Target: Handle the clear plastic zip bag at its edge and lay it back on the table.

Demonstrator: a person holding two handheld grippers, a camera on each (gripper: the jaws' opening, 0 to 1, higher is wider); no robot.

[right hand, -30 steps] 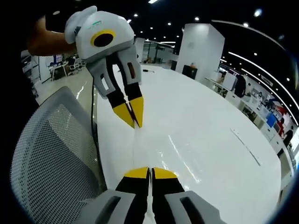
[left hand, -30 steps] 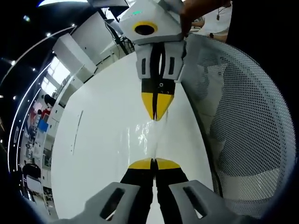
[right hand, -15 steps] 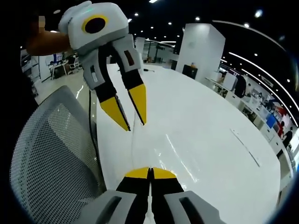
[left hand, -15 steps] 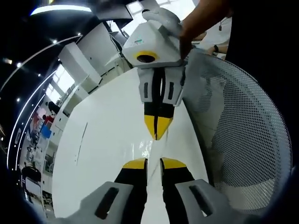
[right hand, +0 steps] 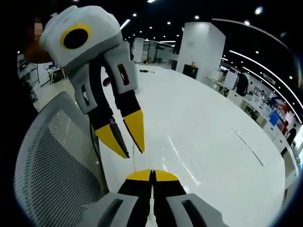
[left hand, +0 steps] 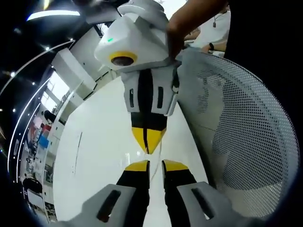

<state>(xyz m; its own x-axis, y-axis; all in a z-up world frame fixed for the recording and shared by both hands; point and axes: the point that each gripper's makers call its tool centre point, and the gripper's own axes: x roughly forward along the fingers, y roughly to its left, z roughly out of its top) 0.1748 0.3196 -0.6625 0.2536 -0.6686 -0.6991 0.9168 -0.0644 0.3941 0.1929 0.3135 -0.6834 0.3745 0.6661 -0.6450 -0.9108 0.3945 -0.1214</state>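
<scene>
The clear plastic zip bag [right hand: 177, 158] shows as faint glints low over the white table [right hand: 213, 123], running from my right gripper [right hand: 151, 174], whose yellow-tipped jaws are pressed together on its edge. In the left gripper view my left gripper [left hand: 155, 165] is open, with a gap between its tips and nothing in it. Just beyond, the right gripper [left hand: 147, 144] points down at it, tips together. In the right gripper view the left gripper [right hand: 133, 153] hangs close above with its jaws spread. The film itself is hard to make out.
A white mesh chair back [left hand: 246, 123] stands against the table's near edge [right hand: 52, 161]. A person's hand [left hand: 189, 19] holds the right gripper. A thin dark strip [right hand: 246, 144] lies farther out on the table [left hand: 99, 142]. Open table stretches beyond.
My left gripper went from shut on the bag's edge to open, letting it go. The two grippers have drawn closer, tips nearly meeting. My right gripper stays shut.
</scene>
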